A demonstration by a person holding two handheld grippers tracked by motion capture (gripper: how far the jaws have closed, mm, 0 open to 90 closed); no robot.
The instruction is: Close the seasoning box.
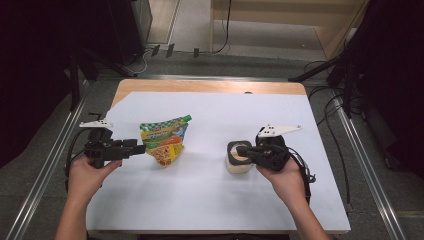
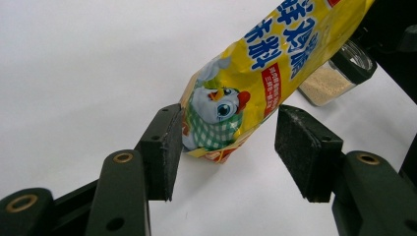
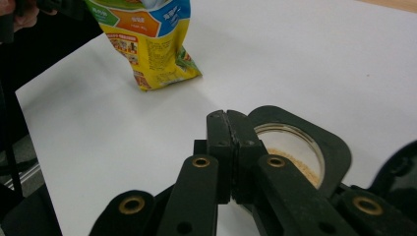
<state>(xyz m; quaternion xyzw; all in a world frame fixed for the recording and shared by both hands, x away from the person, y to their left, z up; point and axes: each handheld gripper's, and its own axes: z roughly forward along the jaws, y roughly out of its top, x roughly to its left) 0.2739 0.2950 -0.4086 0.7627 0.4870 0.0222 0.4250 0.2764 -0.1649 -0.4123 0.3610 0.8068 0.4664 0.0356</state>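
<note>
A yellow and green snack pouch (image 1: 165, 140) stands tilted on the white table cover (image 1: 210, 195), left of the middle. My left gripper (image 1: 137, 148) reaches it from the left. In the left gripper view my left gripper (image 2: 228, 123) is open around the bottom corner of the pouch (image 2: 251, 73). One pad (image 2: 164, 147) lies against the pouch's edge and the other pad stands apart. A glass jar (image 1: 237, 160) with a black collar holds beige powder. My right gripper (image 3: 227, 118) is shut with nothing in it, just over the open mouth of the jar (image 3: 290, 147).
The wooden table edge (image 1: 210, 86) shows at the back. Metal rails (image 1: 45, 170) run along both sides, and cables (image 1: 330, 125) lie on the floor to the right. Dark stands are at the far left and right.
</note>
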